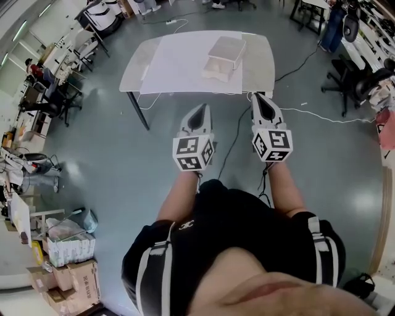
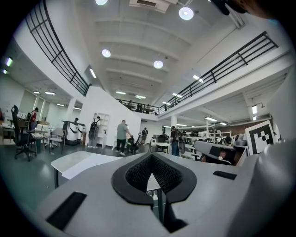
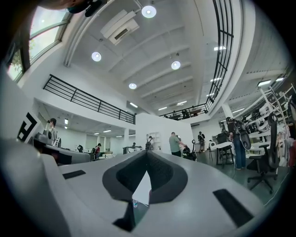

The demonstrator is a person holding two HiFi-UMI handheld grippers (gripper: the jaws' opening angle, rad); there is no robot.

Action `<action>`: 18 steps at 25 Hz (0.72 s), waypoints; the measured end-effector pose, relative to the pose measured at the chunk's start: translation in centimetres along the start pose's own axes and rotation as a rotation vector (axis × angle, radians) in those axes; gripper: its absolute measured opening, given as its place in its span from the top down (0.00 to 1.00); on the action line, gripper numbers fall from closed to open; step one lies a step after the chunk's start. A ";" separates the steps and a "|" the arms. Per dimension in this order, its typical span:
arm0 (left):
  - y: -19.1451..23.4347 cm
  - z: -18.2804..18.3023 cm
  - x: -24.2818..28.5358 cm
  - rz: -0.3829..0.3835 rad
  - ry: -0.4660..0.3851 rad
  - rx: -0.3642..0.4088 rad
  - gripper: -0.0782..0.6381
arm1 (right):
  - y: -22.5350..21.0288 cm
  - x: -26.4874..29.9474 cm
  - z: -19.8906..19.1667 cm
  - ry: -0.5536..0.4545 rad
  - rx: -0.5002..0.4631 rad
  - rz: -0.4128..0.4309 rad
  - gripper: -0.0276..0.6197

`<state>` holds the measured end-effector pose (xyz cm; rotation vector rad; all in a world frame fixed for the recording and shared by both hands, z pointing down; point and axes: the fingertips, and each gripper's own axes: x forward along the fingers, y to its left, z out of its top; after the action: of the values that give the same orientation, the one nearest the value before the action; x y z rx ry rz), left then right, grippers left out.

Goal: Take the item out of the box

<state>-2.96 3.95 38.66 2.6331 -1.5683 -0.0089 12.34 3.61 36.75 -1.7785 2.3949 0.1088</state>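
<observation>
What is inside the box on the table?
The box looks closed, so its pale top covers whatever is inside. Only its outside shows, resting on a white sheet on the table.

A big open lab or workshop hall. The high white ceiling carries round lights (image 3: pixel 148 11), and a railed gallery (image 2: pixel 60 55) runs round above. Cables (image 1: pixel 321 116) cross the polished grey floor (image 1: pixel 123 166). Office chairs (image 1: pixel 355 83), cluttered desks (image 1: pixel 37 105) and cardboard boxes (image 1: pixel 74 278) line the edges. People (image 2: pixel 122 136) stand among workstations beyond a white counter (image 1: pixel 179 68).
</observation>
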 end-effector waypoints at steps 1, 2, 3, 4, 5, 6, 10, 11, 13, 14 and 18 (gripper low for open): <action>-0.2 -0.1 0.0 0.004 0.000 -0.003 0.87 | -0.1 -0.1 0.1 -0.001 -0.003 0.005 0.94; -0.4 -0.2 0.0 0.006 0.000 -0.004 0.87 | -0.3 -0.2 0.1 -0.002 -0.005 0.007 0.94; -0.6 -0.3 0.0 0.008 0.000 -0.006 0.87 | -0.4 -0.3 0.0 -0.001 -0.005 0.009 0.94; -0.8 -0.4 0.0 0.010 0.000 -0.007 0.87 | -0.6 -0.4 0.0 0.001 -0.005 0.011 0.94; -0.9 -0.4 0.1 0.012 -0.001 -0.008 0.87 | -0.8 -0.4 -0.1 0.002 -0.005 0.012 0.94; -0.9 -0.4 0.2 0.012 -0.002 -0.008 0.87 | -0.9 -0.3 -0.2 0.002 -0.005 0.012 0.94; -1.1 -0.1 1.2 0.007 -0.012 0.010 0.87 | -1.6 0.6 -0.3 -0.004 0.000 0.004 0.94; -1.1 -0.1 1.5 0.004 -0.014 0.016 0.87 | -1.8 0.9 -0.3 -0.008 0.001 0.004 0.94; -1.0 -0.1 2.3 0.000 -0.020 0.023 0.87 | -2.0 1.7 -0.4 -0.015 0.002 0.004 0.94; -0.8 -0.1 2.6 -0.002 -0.023 0.026 0.87 | -2.1 2.1 -0.4 -0.017 0.000 0.005 0.94; 0.3 -0.5 4.7 -0.009 -0.022 0.028 0.87 | -2.7 4.0 -1.2 -0.019 -0.009 0.000 0.94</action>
<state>-1.01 -0.27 39.31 2.6708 -1.5752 -0.0169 13.71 -1.13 37.32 -1.7730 2.3854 0.1357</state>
